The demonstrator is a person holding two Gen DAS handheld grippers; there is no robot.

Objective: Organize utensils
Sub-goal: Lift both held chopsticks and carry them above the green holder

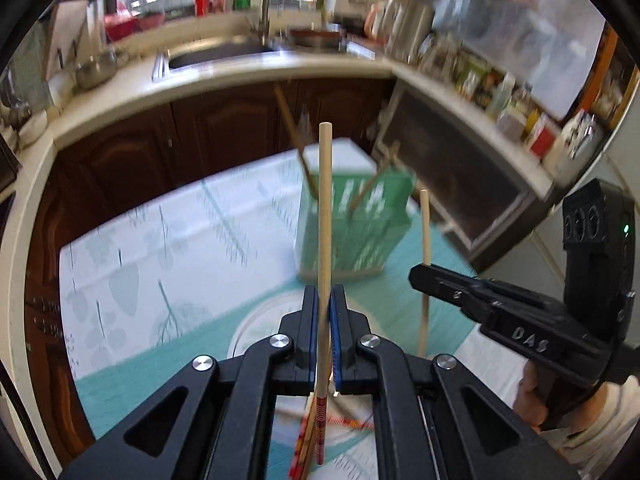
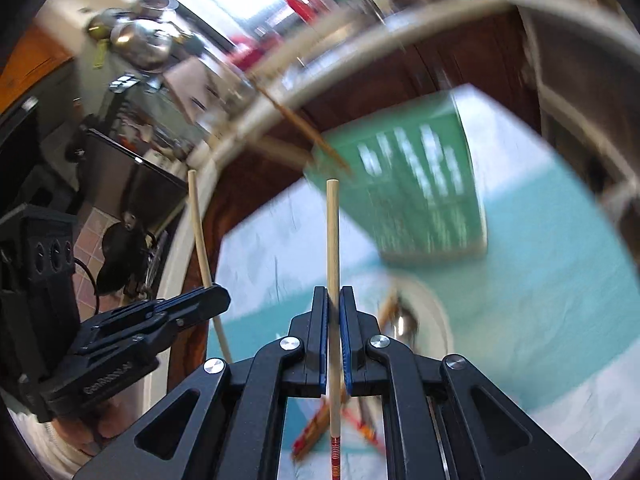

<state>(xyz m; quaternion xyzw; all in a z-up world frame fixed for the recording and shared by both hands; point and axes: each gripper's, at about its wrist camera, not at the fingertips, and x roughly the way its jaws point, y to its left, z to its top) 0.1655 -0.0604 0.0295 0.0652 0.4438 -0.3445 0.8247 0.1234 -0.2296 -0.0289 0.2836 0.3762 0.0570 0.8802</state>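
Clamped in the left gripper, a pale wooden chopstick with a red-banded end points up towards the green slotted utensil holder on the bench, tip-first for dropping in. Right gripper pinches its twin likewise; more chopsticks lie below.

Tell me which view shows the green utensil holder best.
The left wrist view: the green utensil holder stands whole on the table with chopsticks poking out, only mildly blurred. The right wrist view shows it tilted and heavily smeared by motion blur.
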